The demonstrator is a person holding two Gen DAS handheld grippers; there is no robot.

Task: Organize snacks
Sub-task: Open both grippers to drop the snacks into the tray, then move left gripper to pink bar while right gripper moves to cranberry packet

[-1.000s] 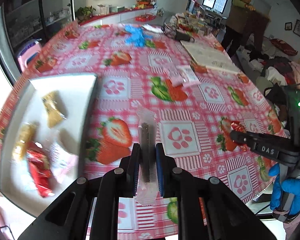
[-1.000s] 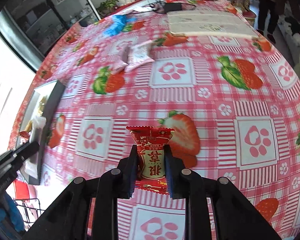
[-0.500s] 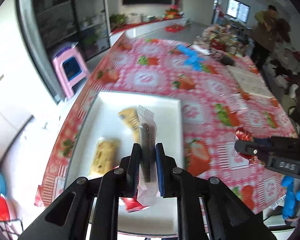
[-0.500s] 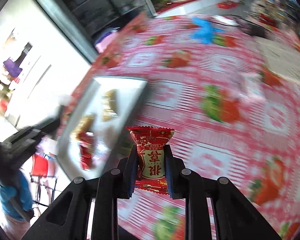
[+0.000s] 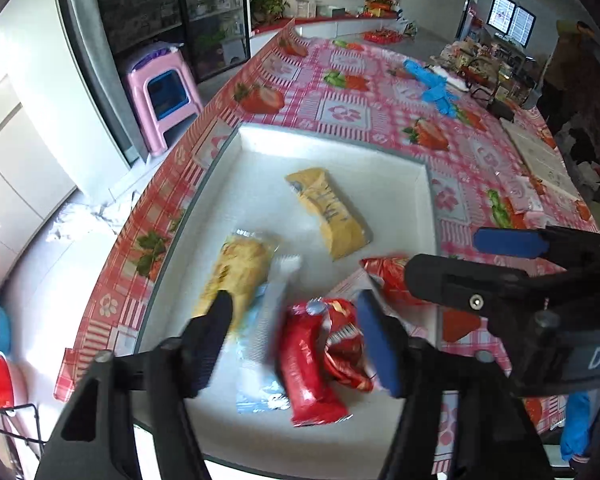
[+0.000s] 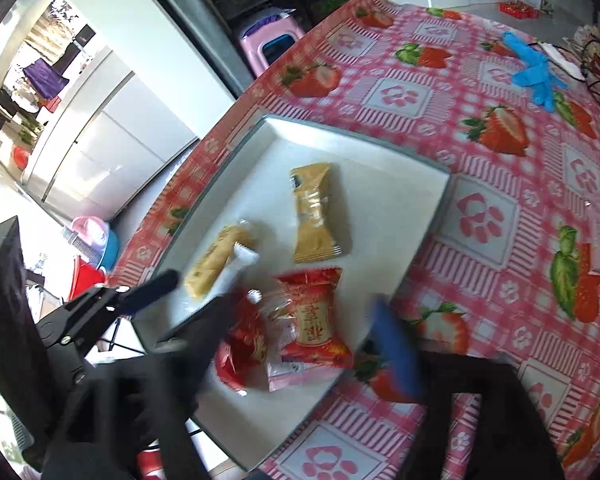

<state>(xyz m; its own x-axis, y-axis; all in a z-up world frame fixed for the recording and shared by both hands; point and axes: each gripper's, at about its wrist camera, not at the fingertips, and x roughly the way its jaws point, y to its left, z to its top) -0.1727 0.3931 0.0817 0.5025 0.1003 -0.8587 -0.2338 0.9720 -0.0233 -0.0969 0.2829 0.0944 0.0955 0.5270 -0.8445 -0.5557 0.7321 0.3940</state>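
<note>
We are at the release: both claws hang over the white tray point(image 5: 380, 160) at the near left edge of the desk point(image 5: 348, 112), and both sets of jaws are opening. The left claw point(image 5: 292, 340) stands spread, its fingers clear of the clear-and-blue packet point(image 5: 260, 344) that lies blurred between them on the tray floor. The right claw point(image 6: 304, 320) is spread wide too, with the red sweet point(image 6: 314, 320) lying loose between its jaws, touching neither pad as far as we can tell.

To do this well, we should let the jaws finish opening before we lift, so no wrapper catches on a pad and gets dragged out. We lift straight up, not sideways, because the near end of the tray is crowded: a red bar point(image 5: 304, 368), a crumpled red wrapper point(image 5: 348, 352) and a yellow bar point(image 5: 240, 272) all sit close to the drop spots. The far yellow packet point(image 5: 328, 212) lies apart, and the far half of the tray is bare, so later pieces belong there.

The two claws are close together; we should draw them apart as we rise. More packets point(image 5: 522, 196) wait on the desk far to the right.
</note>
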